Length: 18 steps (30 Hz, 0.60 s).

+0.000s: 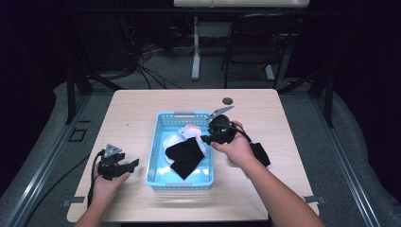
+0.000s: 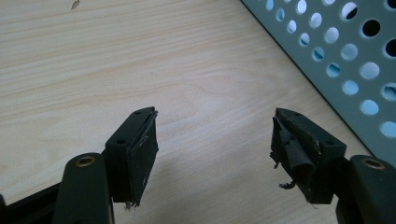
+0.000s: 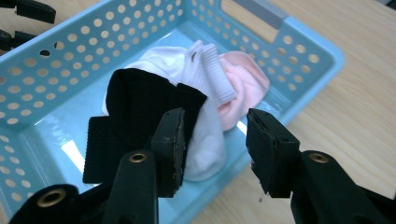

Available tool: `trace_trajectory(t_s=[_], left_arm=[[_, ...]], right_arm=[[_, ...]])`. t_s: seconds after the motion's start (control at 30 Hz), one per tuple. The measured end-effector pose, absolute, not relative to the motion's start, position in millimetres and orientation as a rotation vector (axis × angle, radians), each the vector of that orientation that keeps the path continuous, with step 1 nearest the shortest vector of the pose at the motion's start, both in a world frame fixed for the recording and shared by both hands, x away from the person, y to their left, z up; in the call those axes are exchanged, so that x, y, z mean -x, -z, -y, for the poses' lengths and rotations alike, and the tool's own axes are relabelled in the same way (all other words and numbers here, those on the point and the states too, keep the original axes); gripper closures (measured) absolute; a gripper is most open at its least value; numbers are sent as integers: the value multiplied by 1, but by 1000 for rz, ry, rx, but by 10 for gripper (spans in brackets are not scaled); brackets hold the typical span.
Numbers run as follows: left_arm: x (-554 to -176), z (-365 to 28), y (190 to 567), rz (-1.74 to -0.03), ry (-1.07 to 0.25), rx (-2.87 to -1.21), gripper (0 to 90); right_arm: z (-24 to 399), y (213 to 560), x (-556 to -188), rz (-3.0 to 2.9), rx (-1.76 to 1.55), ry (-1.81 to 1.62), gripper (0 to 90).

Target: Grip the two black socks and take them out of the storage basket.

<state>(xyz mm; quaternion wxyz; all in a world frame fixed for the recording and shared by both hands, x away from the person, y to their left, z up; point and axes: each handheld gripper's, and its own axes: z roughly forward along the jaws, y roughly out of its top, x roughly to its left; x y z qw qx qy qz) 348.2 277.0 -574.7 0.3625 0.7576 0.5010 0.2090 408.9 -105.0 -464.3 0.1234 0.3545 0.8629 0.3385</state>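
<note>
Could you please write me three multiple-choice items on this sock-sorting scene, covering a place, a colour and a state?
1. Where do the socks lie?
A. On the bare table
B. In the basket
C. On the floor

2. What colour is the sock lying on top?
A. Black
B. Yellow
C. Green

3. How does the right gripper stand?
A. Shut on a sock
B. Open, with nothing between its jaws
C. Lying on the table

Answers:
1 B, the pile sits within the blue perforated walls.
2 A, a black sock drapes over the white sock and the pink sock.
3 B, its jaws stand apart at the basket's rim, clear of the socks.
</note>
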Motion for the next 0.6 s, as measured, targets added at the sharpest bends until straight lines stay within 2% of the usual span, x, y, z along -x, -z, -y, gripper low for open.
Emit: trace_trajectory(t_s=[0.17, 0.6], left_arm=[[-348, -278, 574, -1291, -539, -1948, 318], [-349, -278, 574, -1293, -538, -1951, 313]], right_arm=[[83, 475, -418, -2548, -1040, -975, 567], [59, 493, -432, -2603, -1091, -888, 592]])
